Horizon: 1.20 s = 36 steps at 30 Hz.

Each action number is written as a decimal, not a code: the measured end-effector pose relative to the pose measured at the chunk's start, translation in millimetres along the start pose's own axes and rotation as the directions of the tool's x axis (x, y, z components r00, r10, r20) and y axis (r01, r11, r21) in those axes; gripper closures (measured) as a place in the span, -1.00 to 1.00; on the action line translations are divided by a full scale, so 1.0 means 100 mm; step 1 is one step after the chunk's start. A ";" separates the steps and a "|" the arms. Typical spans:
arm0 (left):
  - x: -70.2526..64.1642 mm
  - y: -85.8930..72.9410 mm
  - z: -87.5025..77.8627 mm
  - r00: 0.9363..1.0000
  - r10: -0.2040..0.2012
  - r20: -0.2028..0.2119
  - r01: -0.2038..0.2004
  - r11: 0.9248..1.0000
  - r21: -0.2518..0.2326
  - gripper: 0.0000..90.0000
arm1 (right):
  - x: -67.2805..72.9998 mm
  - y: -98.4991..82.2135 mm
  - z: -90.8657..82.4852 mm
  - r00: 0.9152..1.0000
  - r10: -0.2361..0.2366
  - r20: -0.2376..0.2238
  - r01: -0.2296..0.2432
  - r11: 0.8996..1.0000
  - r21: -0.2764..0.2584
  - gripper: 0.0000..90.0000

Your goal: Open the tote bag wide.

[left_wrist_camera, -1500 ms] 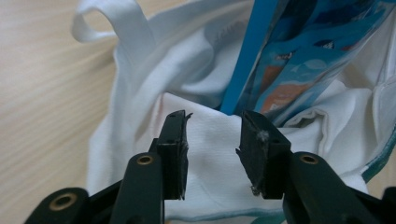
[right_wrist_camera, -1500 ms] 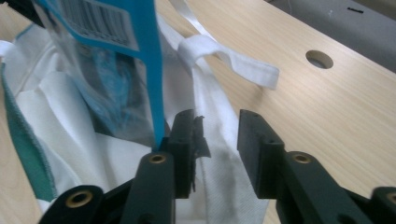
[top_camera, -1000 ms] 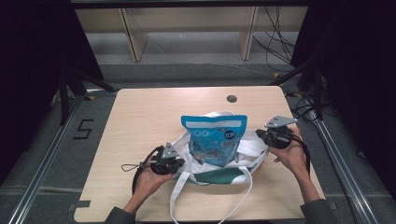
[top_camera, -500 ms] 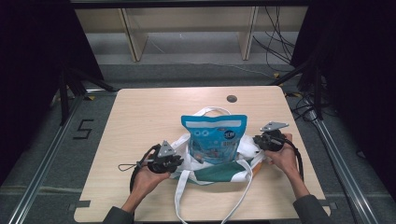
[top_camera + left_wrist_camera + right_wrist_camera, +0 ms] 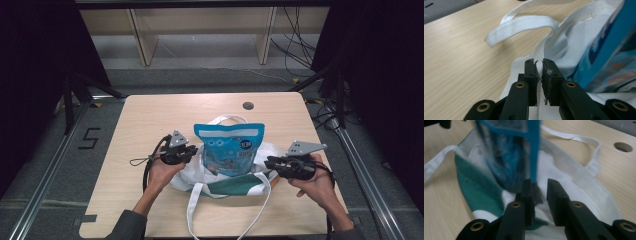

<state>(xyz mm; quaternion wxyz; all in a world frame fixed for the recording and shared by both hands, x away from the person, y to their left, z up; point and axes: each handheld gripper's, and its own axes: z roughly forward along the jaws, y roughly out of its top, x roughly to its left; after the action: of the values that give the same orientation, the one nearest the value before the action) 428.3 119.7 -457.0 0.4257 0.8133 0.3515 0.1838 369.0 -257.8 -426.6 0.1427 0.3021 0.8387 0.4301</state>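
A blue snack bag (image 5: pixel 230 150) stands upright inside a white and green tote bag (image 5: pixel 225 186) in the middle of the table. My left gripper (image 5: pixel 196 152) is at the tote's left rim. In the left gripper view its jaws (image 5: pixel 538 62) have just been closing and pinch a white edge of the tote (image 5: pixel 564 42), with the snack bag (image 5: pixel 609 47) to the right. My right gripper (image 5: pixel 267 162) is at the tote's right side. Its jaws (image 5: pixel 540 182) have just been opening and stand slightly apart over the white cloth (image 5: pixel 574 187), just below the snack bag (image 5: pixel 509 152).
The tote's white straps (image 5: pixel 192 210) trail toward the table's front edge, and another strap (image 5: pixel 521 25) loops behind the bag. A round hole (image 5: pixel 248 105) sits near the table's far edge. Bare wood (image 5: pixel 145 120) surrounds the tote. Cables and shelving lie beyond the table.
The left gripper moved up along the tote's left side toward the snack bag. The right gripper drew back toward the front, and the cloth it stretched to the right has slackened.
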 end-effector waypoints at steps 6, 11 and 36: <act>0.14 0.03 0.11 1.000 -0.021 -0.007 0.021 1.000 0.017 0.91 | 0.14 -0.06 0.15 0.997 -0.075 -0.017 0.076 0.991 0.107 0.95; 0.30 -0.07 0.26 0.999 -0.043 -0.012 0.044 0.997 0.068 0.93 | 0.18 -0.26 0.20 0.998 -0.059 -0.028 0.063 0.982 0.179 1.00; -0.11 -0.29 -0.46 0.995 -0.069 0.067 0.071 0.997 -0.035 0.73 | 0.04 -0.26 -0.05 0.998 -0.039 0.056 0.036 0.998 0.044 0.88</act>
<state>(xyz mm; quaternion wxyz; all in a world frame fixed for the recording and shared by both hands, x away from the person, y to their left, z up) 381.8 149.0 -454.8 0.4585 0.7980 0.3619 0.1483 353.4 -269.6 -444.8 0.1679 0.3014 0.8489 0.4004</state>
